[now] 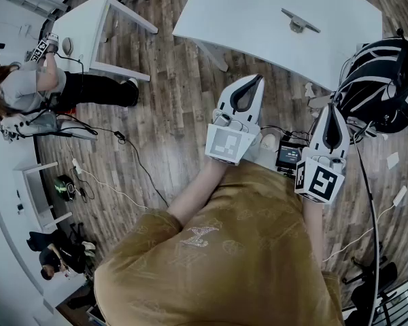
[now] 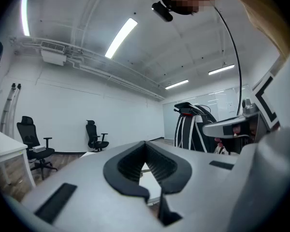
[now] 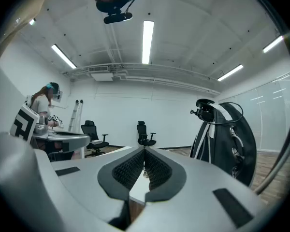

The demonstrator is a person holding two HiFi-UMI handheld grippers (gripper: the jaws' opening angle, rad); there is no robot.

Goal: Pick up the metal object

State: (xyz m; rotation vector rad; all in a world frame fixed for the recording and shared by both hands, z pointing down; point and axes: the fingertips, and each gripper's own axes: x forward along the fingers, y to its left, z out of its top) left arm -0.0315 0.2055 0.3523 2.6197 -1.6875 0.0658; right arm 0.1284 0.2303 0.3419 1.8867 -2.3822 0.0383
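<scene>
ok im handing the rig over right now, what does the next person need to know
Left gripper: jaws together, nothing between them, held in the air short of the table.
Right gripper: jaws together, also empty, beside the left one.
Job's thing: the small grey metal object lies on the large white table, ahead of both grippers. Neither gripper touches it.
Done: nothing so far; the object has not been gripped.
Left: open one gripper, probably the right since it looks nearer, reach over the table edge, close on the metal object and lift it.
</scene>
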